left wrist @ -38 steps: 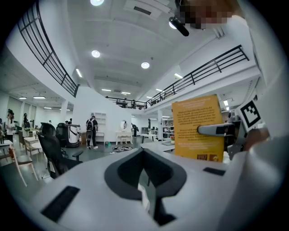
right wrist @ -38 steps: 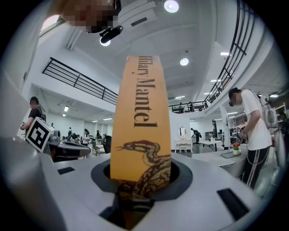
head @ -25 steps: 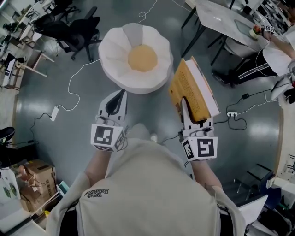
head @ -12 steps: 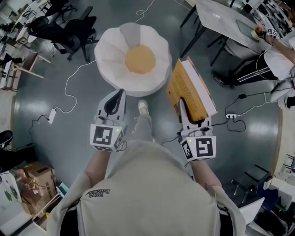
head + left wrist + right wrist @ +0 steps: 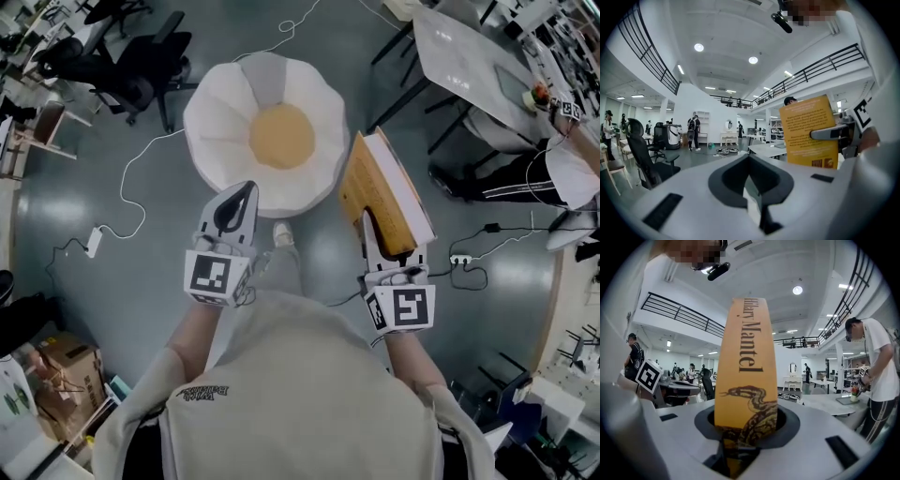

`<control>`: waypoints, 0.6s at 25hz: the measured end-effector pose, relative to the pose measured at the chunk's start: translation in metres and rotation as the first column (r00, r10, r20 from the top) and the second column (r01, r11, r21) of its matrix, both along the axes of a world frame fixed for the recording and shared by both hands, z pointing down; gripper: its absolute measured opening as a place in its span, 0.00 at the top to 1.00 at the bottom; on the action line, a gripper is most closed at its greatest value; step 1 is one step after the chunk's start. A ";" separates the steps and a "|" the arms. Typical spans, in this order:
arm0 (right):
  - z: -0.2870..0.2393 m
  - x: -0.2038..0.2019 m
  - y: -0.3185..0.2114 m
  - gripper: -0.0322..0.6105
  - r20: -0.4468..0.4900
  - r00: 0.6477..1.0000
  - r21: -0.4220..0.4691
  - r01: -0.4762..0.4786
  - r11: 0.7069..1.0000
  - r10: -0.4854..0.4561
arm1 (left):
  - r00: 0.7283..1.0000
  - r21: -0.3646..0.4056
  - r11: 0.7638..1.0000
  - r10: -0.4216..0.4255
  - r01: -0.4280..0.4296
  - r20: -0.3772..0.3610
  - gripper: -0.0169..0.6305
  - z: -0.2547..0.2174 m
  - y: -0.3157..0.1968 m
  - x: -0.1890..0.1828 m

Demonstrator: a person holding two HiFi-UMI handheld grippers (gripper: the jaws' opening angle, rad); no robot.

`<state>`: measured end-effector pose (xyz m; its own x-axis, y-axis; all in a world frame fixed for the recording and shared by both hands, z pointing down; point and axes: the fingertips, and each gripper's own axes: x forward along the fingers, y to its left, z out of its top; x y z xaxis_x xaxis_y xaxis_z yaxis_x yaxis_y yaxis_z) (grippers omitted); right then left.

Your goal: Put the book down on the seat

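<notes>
The seat (image 5: 217,120) is a round white petal-shaped pouf with an orange centre, on the grey floor ahead of me. My right gripper (image 5: 375,228) is shut on a thick orange book (image 5: 382,184), held upright on its edge, just right of the seat. The book's spine (image 5: 746,376) fills the right gripper view between the jaws. My left gripper (image 5: 238,194) is shut and empty, its tip over the seat's near edge. In the left gripper view its jaws (image 5: 752,190) meet, with the book (image 5: 808,130) at the right.
A black office chair (image 5: 117,67) stands at the back left and a grey table (image 5: 466,58) at the back right, with a person (image 5: 548,164) beside it. Cables (image 5: 139,173) and a power strip (image 5: 93,242) lie on the floor. Cardboard boxes (image 5: 58,364) sit at the lower left.
Both grippers and the book have travelled forward towards the seat, which now lies closer under them. My foot has come into view below the seat.
</notes>
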<state>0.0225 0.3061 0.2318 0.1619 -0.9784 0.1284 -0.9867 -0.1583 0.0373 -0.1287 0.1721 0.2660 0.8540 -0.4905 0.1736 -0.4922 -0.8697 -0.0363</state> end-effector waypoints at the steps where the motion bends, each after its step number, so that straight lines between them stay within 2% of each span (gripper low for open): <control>1: 0.001 0.006 -0.014 0.72 0.001 1.000 -0.007 0.000 1.000 0.000 | 1.000 -0.004 1.000 -0.001 0.001 0.006 0.96 0.002 -0.013 0.006; 5: 0.002 0.023 -0.074 0.72 0.005 1.000 -0.026 0.015 1.000 -0.015 | 1.000 -0.031 1.000 -0.002 0.002 0.005 0.96 0.005 -0.063 0.024; 15: -0.004 0.047 -0.198 0.72 -0.010 0.995 -0.053 0.101 0.993 -0.102 | 0.997 -0.064 0.996 -0.066 0.065 -0.026 0.96 0.000 -0.172 0.044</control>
